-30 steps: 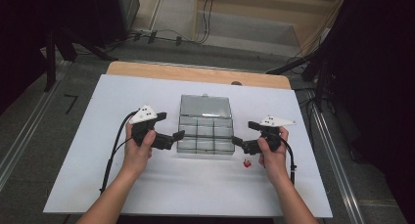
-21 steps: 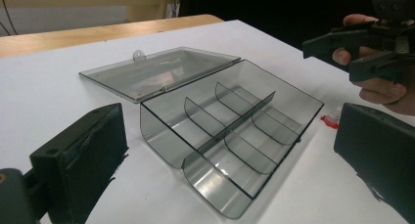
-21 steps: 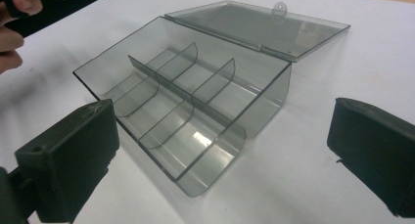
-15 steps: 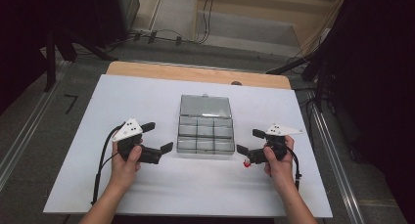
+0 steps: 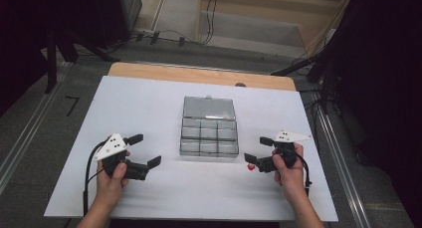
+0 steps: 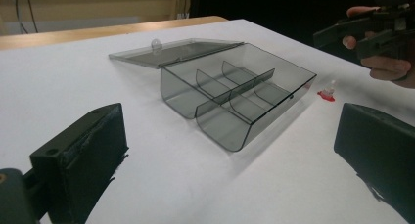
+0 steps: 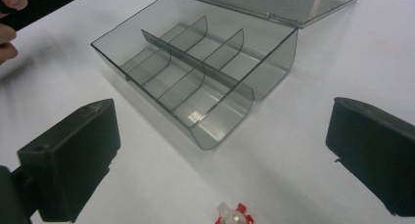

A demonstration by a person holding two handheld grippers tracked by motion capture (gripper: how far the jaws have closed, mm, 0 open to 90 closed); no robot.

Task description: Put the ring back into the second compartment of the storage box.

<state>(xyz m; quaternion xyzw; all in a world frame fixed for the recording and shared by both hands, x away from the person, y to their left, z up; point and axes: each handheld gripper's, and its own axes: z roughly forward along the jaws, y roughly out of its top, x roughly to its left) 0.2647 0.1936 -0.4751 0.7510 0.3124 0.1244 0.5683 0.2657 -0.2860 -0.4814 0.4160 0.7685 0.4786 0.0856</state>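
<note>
Setting: lab or recording studio. White board [image 5: 149, 103] laid on a wooden table [image 5: 199, 74], dark stands [image 5: 54, 44] either side, cables [image 5: 164, 36] across grey floor, metal rails [image 5: 25, 133] alongside.

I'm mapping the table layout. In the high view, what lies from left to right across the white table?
left gripper → clear compartment box → small red piece → right gripper
</note>
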